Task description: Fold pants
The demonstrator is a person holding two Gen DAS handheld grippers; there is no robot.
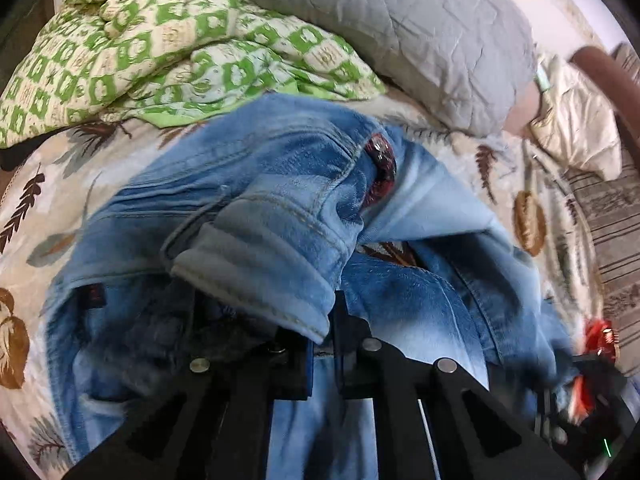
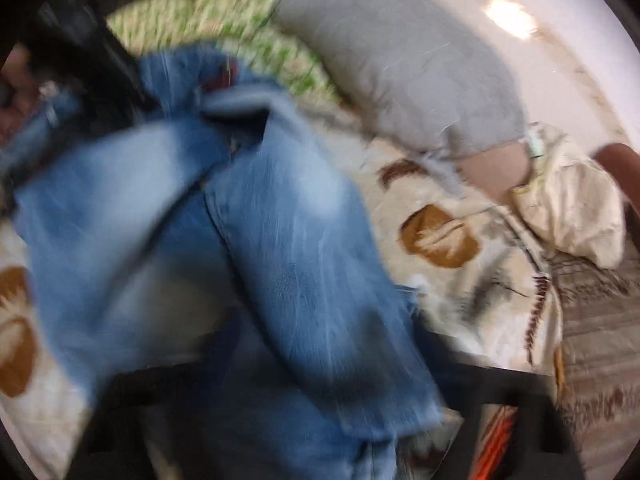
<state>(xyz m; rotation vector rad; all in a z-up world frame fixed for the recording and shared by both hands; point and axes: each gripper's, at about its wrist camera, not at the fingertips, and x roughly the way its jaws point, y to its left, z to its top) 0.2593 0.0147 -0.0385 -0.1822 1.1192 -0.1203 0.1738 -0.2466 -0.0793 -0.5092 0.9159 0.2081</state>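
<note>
Blue denim pants (image 1: 288, 216) lie bunched on a leaf-patterned bedspread (image 1: 36, 208). In the left wrist view my left gripper (image 1: 322, 344) is shut on the pants, with a hem folded over its fingers. My right gripper shows at the right edge of that view (image 1: 588, 376), blurred. In the right wrist view the pants (image 2: 280, 248) drape over and hide my right gripper's fingers; the frame is motion-blurred. The left gripper's black body (image 2: 100, 60) appears at the upper left there.
A green-and-cream patterned quilt (image 1: 160, 40) and a grey pillow (image 1: 400, 32) lie behind the pants. A cream cloth (image 1: 576, 128) sits at the right by a brown rail (image 1: 612, 84). A striped mattress edge (image 1: 612, 232) runs along the right.
</note>
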